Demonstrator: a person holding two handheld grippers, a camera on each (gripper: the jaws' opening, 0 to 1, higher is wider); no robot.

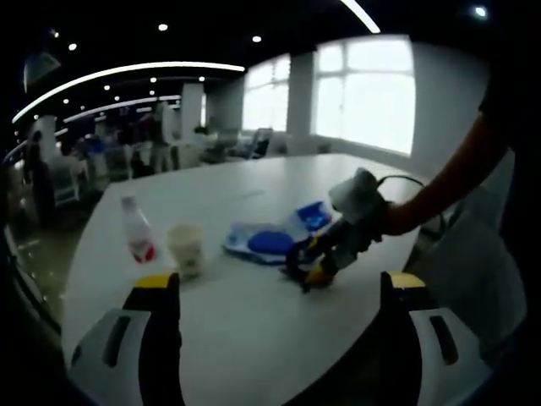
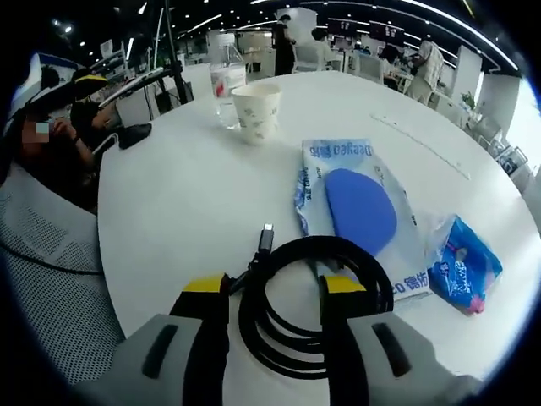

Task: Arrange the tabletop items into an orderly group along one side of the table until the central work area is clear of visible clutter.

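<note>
- Right gripper (image 2: pixel 275 296) is down on the coiled black cable (image 2: pixel 308 304), jaws either side of one strand; cannot tell if it's pinching yet
- In the left gripper view that same gripper (image 1: pixel 317 269) sits at the table (image 1: pixel 254 338) edge, cable under it – a grab to shift it, I'd judge
- Left gripper (image 1: pixel 279 296) hangs back, jaws spread, nothing between them, likely waiting
- Beyond the cable: blue-and-white wipes pack (image 2: pixel 359 203), small blue packet (image 2: pixel 465 266) beside it
- Farther from the cable, paper cup (image 2: pixel 256 110) and water bottle (image 2: pixel 225 89) stand together, already a tidy pair
</note>
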